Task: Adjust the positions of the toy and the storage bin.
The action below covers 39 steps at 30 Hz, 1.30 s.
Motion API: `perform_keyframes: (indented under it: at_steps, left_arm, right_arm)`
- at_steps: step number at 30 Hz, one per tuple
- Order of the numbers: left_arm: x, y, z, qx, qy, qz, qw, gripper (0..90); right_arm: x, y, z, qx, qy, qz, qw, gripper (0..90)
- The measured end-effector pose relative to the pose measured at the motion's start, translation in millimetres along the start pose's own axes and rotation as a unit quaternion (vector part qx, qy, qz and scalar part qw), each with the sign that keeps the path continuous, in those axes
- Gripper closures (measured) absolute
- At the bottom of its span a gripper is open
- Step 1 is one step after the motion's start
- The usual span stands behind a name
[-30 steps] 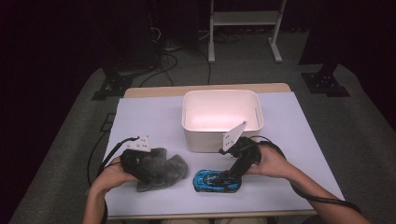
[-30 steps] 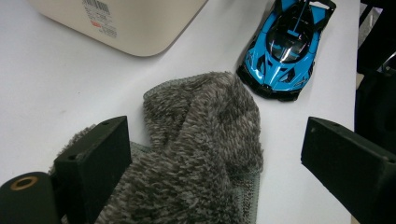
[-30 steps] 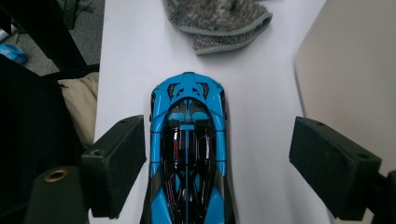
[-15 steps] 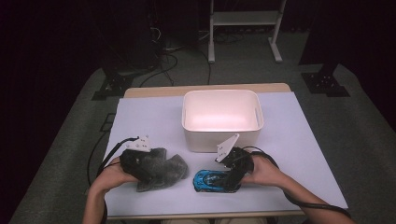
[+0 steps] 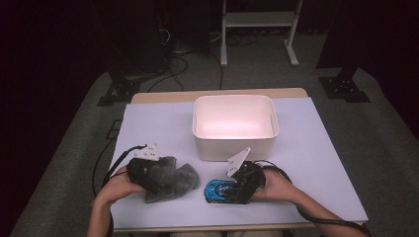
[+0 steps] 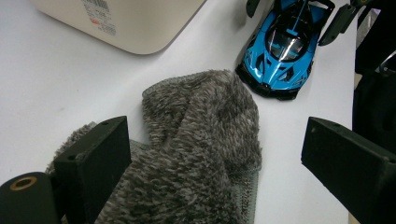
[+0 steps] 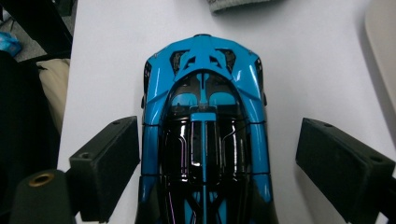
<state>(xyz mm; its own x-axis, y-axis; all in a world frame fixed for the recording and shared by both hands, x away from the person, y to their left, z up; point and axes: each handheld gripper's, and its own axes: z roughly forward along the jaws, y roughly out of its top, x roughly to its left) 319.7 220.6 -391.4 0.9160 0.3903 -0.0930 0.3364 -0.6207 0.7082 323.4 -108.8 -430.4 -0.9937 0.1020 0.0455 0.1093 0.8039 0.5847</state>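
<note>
Straddling the blue car [image 7: 204, 135] at the bench's [image 5: 316, 148] near edge, right gripper [image 7: 217, 163] jaws just widening, touching nothing. Hovering open over the grey cloth [image 6: 201, 154], left gripper [image 6: 224, 168]. Car's tail hiding under the right gripper in the high view.

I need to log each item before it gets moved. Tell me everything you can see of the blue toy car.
The toy car is a glossy bright-blue sports model with a black roof and black panels, hard plastic or metal by its shine. It rests flat on the white table cover, in front of the white bin, close beside the grey fuzzy cloth. The right gripper straddles it, jaws open on either side, not yet pressing.
</note>
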Motion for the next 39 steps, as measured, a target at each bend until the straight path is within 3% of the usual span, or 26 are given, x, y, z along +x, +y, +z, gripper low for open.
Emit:
perform_keyframes:
  at_steps: [23,39]
  left_arm:
    - [0.8,-1.1,0.1,0.001,-0.001,-0.001,1.0000,7.4]
    - [0.3,-0.5,0.9,0.002,-0.003,0.000,1.0000,7.3]
  right_arm:
    - [7.0,-10.6,16.4,-0.001,-0.013,-0.010,0.9999,12.3]
    - [9.6,-19.2,13.5,-0.018,-0.027,-0.006,0.9995,16.5]
